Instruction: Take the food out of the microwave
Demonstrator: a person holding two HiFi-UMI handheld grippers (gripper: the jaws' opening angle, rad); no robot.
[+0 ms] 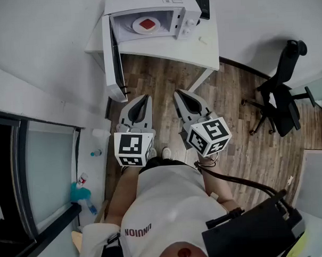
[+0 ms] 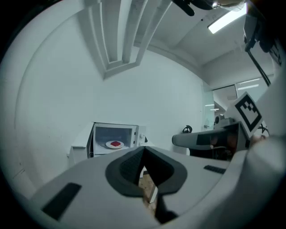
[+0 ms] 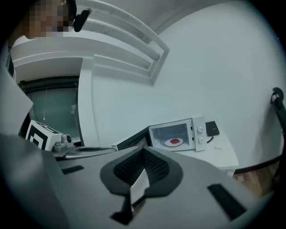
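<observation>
Food: a red piece (image 1: 146,24) on a white plate (image 1: 136,27) inside the microwave (image 1: 139,1) — well ahead of both grippers and touched by neither.
Microwave door: (image 1: 115,58) hangs wide open, ahead of the left gripper and a little to its left.
Left gripper: (image 1: 144,99) jaws pressed together with nothing between them; it is held over the wood floor (image 1: 159,77) and points toward the microwave, well apart from it.
Right gripper: (image 1: 181,93) just beside the left one, jaws closed tip to tip and empty; in the right gripper view the food lies ahead and slightly right of the jaw tips.
Table: (image 1: 208,43) white, carries the microwave, ahead of both grippers.
Office chair: (image 1: 282,104) black — well off to the right of the right gripper.
</observation>
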